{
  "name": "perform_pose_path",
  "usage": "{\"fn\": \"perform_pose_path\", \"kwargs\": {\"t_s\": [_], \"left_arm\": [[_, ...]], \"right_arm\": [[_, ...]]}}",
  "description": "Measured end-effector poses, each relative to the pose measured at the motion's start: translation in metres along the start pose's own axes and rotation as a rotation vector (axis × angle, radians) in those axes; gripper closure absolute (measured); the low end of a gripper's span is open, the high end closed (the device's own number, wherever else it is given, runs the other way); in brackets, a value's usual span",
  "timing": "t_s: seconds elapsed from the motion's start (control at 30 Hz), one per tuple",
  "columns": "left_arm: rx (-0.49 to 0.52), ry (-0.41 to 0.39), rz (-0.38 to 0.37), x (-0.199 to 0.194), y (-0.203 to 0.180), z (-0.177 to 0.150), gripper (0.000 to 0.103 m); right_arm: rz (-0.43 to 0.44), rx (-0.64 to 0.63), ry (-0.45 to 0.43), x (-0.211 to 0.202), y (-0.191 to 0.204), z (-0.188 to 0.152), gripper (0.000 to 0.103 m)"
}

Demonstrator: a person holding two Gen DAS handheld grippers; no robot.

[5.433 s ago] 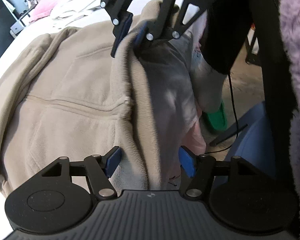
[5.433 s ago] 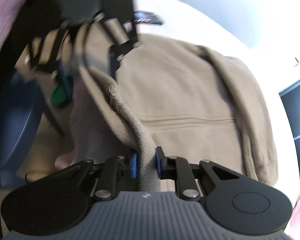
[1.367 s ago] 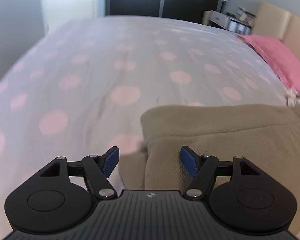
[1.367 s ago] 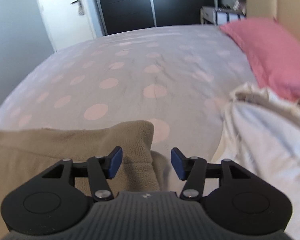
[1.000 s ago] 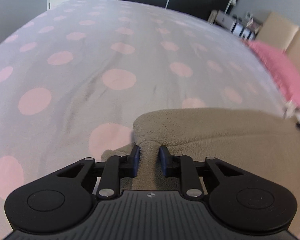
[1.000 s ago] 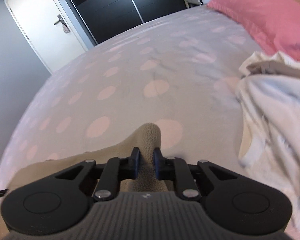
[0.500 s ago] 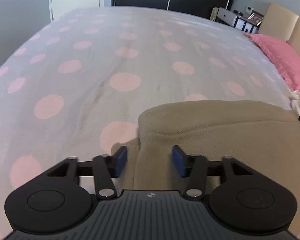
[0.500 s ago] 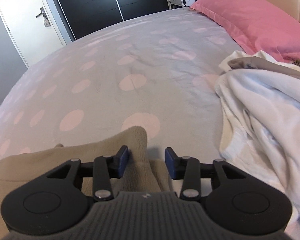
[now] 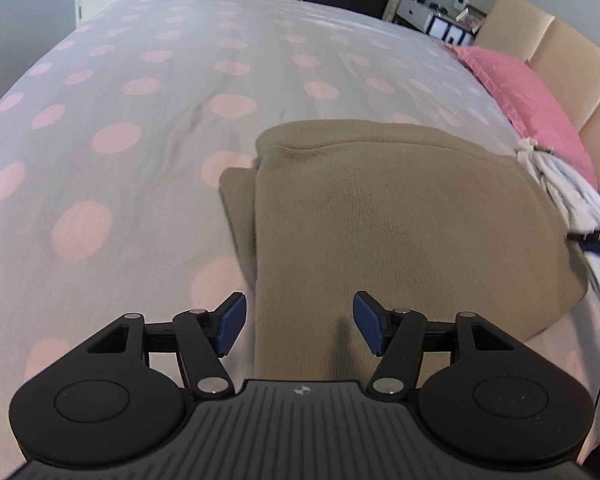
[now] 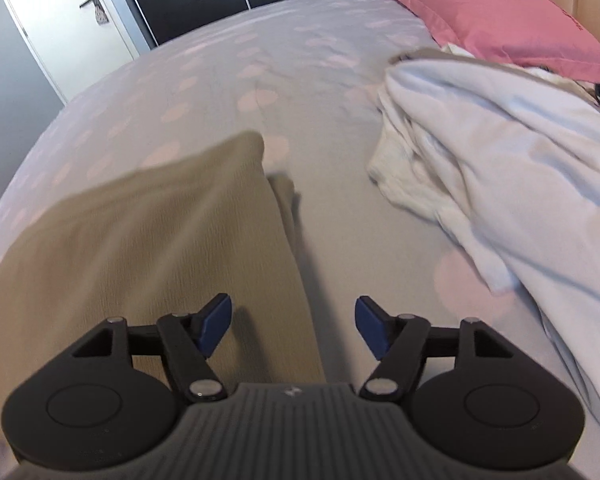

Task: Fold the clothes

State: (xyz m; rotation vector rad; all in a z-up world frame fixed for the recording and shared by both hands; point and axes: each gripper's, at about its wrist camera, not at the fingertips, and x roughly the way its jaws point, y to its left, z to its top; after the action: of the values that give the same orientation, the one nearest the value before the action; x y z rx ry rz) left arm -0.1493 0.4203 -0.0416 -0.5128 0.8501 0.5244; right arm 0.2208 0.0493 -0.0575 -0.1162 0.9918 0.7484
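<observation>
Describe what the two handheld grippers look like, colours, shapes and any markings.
Both match. The left gripper and right gripper each have a ribbed dark grey body with a small round emblem, black linkage arms with silver rivets, two round black discs at the sides, and blue pads on the fingertips. No hands or sleeves show.

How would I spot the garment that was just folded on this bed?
Start at the polka-dot bedspread with its pink pillow. Near the front edge lies the folded beige fleece. Unlike the rumpled white laundry pile beside it, it is flat, tan and fuzzy.

No legible text or labels anywhere.
</observation>
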Motion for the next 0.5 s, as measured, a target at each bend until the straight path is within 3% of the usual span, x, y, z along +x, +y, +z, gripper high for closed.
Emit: {"fn": "perform_pose_path", "kwargs": {"t_s": [0.23, 0.5], "left_arm": [[-0.051, 0.001, 0.019, -0.004, 0.005, -0.017, 0.046], [-0.149, -0.011, -0.065, 0.004, 0.009, -0.017, 0.04]], "right_arm": [[-0.008, 0.04, 0.055, -0.007, -0.014, -0.033, 0.03], [0.076, 0.134, 0.131, -0.004, -0.026, -0.052, 0.03]]}}
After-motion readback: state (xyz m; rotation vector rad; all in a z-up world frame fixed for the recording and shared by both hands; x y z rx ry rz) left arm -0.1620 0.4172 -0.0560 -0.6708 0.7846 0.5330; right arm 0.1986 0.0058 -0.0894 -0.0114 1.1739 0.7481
